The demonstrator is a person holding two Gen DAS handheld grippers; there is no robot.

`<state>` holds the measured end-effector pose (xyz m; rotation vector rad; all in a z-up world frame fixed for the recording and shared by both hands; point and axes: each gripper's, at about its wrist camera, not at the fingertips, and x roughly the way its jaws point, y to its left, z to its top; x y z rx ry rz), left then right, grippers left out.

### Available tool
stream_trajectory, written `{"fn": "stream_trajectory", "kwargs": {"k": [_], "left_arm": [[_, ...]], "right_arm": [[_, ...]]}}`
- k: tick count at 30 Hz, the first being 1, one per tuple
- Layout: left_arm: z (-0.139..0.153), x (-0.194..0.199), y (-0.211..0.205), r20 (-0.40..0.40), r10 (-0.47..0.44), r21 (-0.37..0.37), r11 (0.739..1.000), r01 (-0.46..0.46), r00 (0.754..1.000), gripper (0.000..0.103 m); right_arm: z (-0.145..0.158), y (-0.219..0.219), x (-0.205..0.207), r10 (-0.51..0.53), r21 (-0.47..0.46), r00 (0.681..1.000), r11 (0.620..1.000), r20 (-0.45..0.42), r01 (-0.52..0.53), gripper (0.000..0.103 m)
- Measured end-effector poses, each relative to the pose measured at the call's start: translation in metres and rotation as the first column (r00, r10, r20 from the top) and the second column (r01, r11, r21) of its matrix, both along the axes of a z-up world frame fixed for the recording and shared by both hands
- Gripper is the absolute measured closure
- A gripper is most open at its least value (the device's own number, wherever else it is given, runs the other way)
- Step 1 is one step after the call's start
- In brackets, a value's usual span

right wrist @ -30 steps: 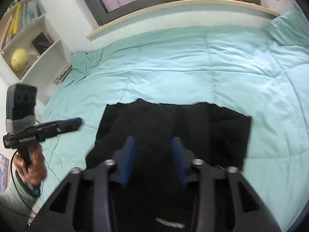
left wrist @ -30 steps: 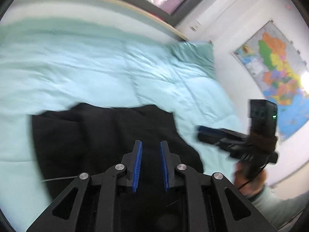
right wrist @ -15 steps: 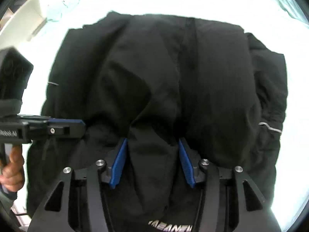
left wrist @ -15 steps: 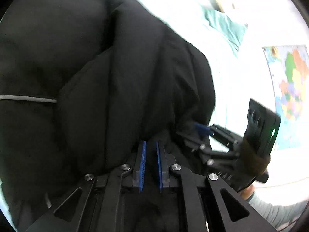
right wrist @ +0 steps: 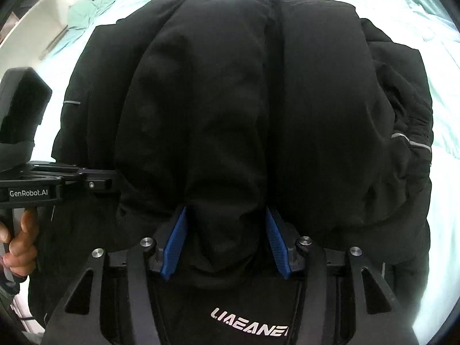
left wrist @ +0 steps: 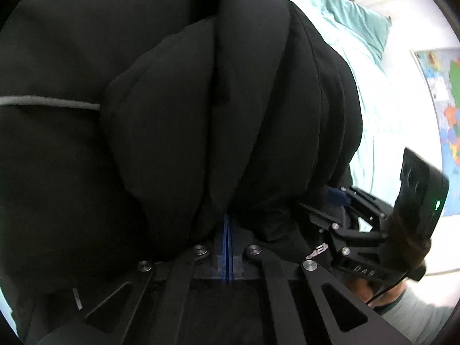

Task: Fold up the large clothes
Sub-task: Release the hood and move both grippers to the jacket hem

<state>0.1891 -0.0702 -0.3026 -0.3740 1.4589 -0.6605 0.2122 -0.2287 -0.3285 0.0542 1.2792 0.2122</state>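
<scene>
A puffy black jacket (left wrist: 172, 115) lies spread on a teal duvet and fills both wrist views. My left gripper (left wrist: 227, 218) is shut at the jacket's near edge. Its blue pads meet, and folds of fabric bunch over the tips, pinched there. My right gripper (right wrist: 225, 215) points steeply down at the jacket (right wrist: 230, 86) and stands open. A thick fold bulges up between its blue fingers (right wrist: 175, 238). White lettering (right wrist: 250, 322) shows on the cloth under it. Each view shows the other gripper at its side: the right gripper (left wrist: 339, 198) and the left gripper (right wrist: 100, 181), both low on the jacket.
The teal duvet (right wrist: 431, 43) spreads around the jacket, with a teal pillow (left wrist: 359, 20) at the far right. A coloured wall map (left wrist: 448, 115) hangs beyond the bed. A white shelf (right wrist: 49, 8) stands at the far left. A hand (right wrist: 17, 244) grips the left handle.
Both grippers have dropped from above the bed down onto the jacket's near edge. The left jaws closed from slightly apart to touching. The right jaws kept their width.
</scene>
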Motion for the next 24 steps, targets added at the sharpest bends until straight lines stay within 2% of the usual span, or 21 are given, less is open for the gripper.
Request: {"fn": "stream_trajectory", "kwargs": {"k": [2, 5, 7, 11, 14, 15, 18, 19, 24], "left_arm": [[0.005, -0.003, 0.008, -0.013, 0.006, -0.006, 1.000, -0.006, 1.000, 0.101], [0.033, -0.021, 0.015, 0.052, -0.016, 0.034, 0.999, 0.014, 0.999, 0.101], [0.060, -0.045, 0.020, 0.119, -0.048, 0.070, 0.997, 0.040, 0.992, 0.101], [0.085, -0.093, 0.042, 0.146, -0.049, 0.123, 0.992, 0.031, 0.988, 0.099], [0.089, -0.132, 0.065, 0.138, -0.008, 0.144, 0.989, -0.013, 0.990, 0.098], [0.090, -0.147, 0.074, 0.138, 0.013, 0.150, 0.988, -0.034, 0.990, 0.098], [0.077, -0.155, 0.112, 0.127, 0.092, 0.152, 0.982, -0.111, 0.988, 0.098], [0.074, -0.165, 0.103, 0.121, 0.115, 0.149, 0.980, -0.132, 0.986, 0.098], [0.074, -0.206, 0.143, 0.104, 0.237, 0.145, 0.957, -0.251, 0.966, 0.097]], "right_arm": [[0.003, -0.002, -0.002, -0.013, 0.020, 1.000, 1.000, -0.011, 0.013, 0.049], [0.022, -0.006, -0.019, -0.031, 0.081, 0.999, 0.996, -0.029, 0.033, 0.046], [0.036, -0.014, -0.040, -0.040, 0.106, 0.999, 0.993, -0.012, 0.041, 0.045], [0.048, -0.031, -0.081, -0.090, 0.095, 0.996, 0.991, -0.010, 0.090, 0.044], [0.048, -0.053, -0.109, -0.149, 0.111, 0.988, 0.982, -0.037, 0.152, 0.043], [0.057, -0.058, -0.122, -0.164, 0.116, 0.986, 0.979, -0.037, 0.168, 0.043], [0.062, -0.083, -0.154, -0.205, 0.109, 0.978, 0.972, -0.038, 0.208, 0.043], [0.066, -0.091, -0.164, -0.220, 0.107, 0.975, 0.969, -0.032, 0.222, 0.043], [0.081, -0.117, -0.196, -0.285, 0.075, 0.959, 0.956, -0.009, 0.285, 0.043]]}}
